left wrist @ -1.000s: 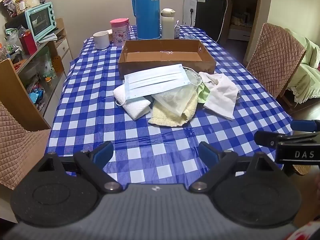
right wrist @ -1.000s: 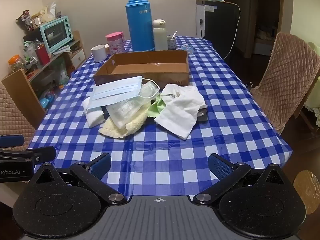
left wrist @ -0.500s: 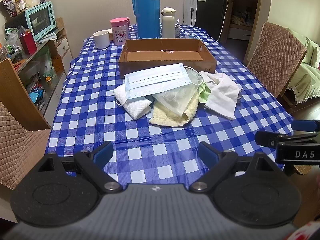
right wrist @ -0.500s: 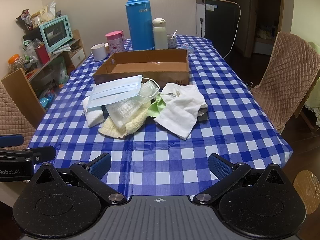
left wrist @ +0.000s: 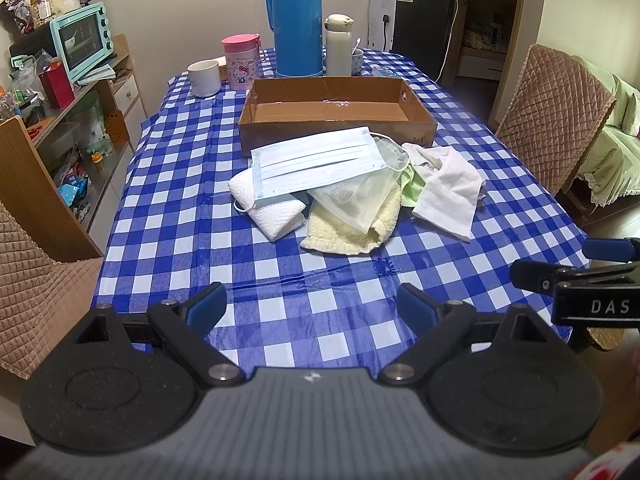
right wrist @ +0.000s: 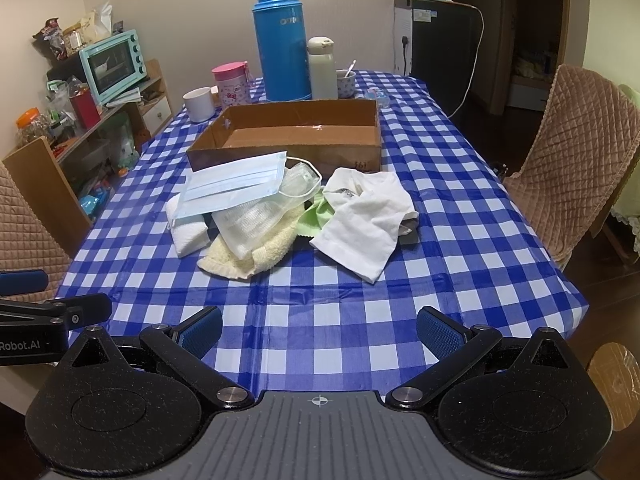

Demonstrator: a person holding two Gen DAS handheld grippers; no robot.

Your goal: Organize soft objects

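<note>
At the checked worktop's near edge, both grippers, left and right, hover with jaws open and empty; the soft pile, face mask uppermost, lies at twelve o'clock before the cardboard box.

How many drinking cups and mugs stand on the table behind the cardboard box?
3: a white mug at far left, a pink lidded cup beside it, and a small cup with a spoon right of the white bottle. Others may be hidden.

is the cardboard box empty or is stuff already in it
Empty. The cardboard box shows only its bare brown floor in both views; the face mask and cloths lie on the tablecloth in front of it.
</note>
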